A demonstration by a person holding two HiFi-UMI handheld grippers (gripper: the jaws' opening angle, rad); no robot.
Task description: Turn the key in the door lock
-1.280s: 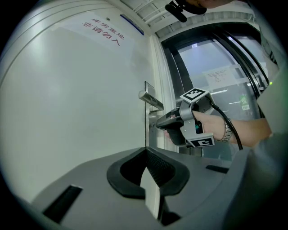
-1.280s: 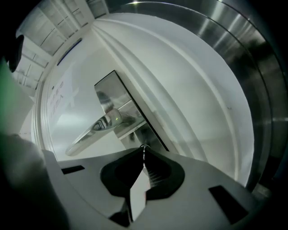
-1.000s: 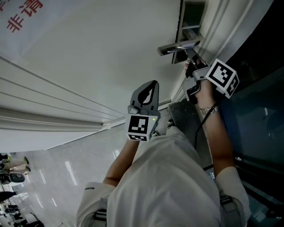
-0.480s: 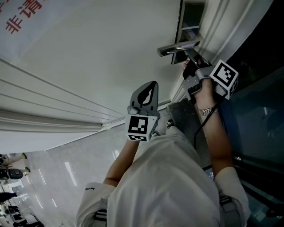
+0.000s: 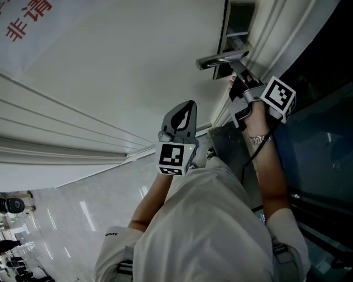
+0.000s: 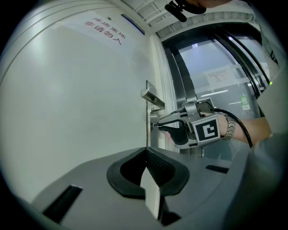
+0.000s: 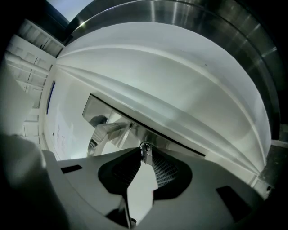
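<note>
A small metal key [image 7: 144,149] sticks out of the lock plate [image 7: 155,137] just below the silver door handle [image 5: 220,58] on the white door. My right gripper [image 5: 238,70] points level at the lock. Its jaws are opening, and the key sits between their tips [image 7: 144,155] with a thin gap beside it. The left gripper view shows the same grip from the side, right gripper [image 6: 155,126] against the door edge under the handle [image 6: 153,99]. My left gripper [image 5: 190,106] hangs in front of the door panel, shut and empty [image 6: 146,151].
The white door [image 5: 110,71] fills the left, with red lettering [image 5: 30,16] at its top corner. A dark glass panel and metal frame [image 5: 320,137] stand to the right of the door edge. Polished floor [image 5: 66,209] lies below.
My right gripper has rolled slightly at the lock, its marker cube shifting a little. My left gripper has stayed where it was.
</note>
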